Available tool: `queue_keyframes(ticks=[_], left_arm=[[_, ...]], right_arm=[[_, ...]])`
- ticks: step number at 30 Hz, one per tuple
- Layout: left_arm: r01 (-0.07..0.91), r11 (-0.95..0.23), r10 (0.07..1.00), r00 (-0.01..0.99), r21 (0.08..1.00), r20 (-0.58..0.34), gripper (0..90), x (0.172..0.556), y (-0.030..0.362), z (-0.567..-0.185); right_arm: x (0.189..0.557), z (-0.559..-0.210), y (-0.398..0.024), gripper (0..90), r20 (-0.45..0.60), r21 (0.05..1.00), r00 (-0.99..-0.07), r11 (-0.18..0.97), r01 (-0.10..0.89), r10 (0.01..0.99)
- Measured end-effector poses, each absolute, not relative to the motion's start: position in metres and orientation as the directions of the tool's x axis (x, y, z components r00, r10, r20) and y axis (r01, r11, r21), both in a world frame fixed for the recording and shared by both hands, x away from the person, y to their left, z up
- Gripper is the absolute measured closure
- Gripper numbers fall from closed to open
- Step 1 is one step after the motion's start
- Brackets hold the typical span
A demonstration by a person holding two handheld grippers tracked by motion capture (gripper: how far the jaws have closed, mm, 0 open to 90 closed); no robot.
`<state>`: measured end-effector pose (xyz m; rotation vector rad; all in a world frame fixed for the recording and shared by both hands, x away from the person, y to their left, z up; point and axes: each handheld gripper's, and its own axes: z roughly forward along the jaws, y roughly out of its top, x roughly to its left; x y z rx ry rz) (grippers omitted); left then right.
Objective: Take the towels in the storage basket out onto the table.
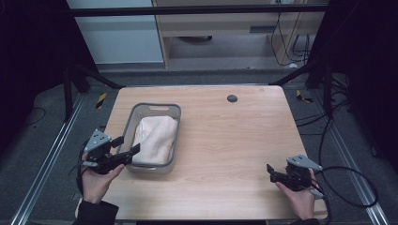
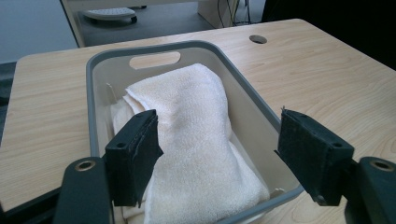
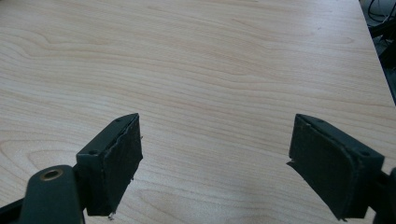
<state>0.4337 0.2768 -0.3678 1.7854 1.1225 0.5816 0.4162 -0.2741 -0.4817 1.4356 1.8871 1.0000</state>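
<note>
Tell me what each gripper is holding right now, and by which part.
Nothing is held. The left gripper hangs open over the near end of the grey basket, its jaws apart above the folded towel. The right gripper is open over the bare table.

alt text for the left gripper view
A folded cream towel lies in a grey plastic basket on a wooden table. The left gripper has its two black jaws spread wide in the foreground, gripping nothing.

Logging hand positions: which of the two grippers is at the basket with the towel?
The left gripper, open-jawed over the near end of the grey basket and its towel; the right gripper sits over bare table.
</note>
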Motion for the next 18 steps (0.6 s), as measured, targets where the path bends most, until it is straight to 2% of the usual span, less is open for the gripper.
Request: queue_keyframes(ticks=[18], left_arm=[[0.499,-0.238,0.854,0.517,0.833,-0.065,27.9,0.463,0.261,-0.363]], right_arm=[[0.417,-0.482,-0.275,17.1,-0.013,0.821,-0.270,0.165,0.547,0.963]])
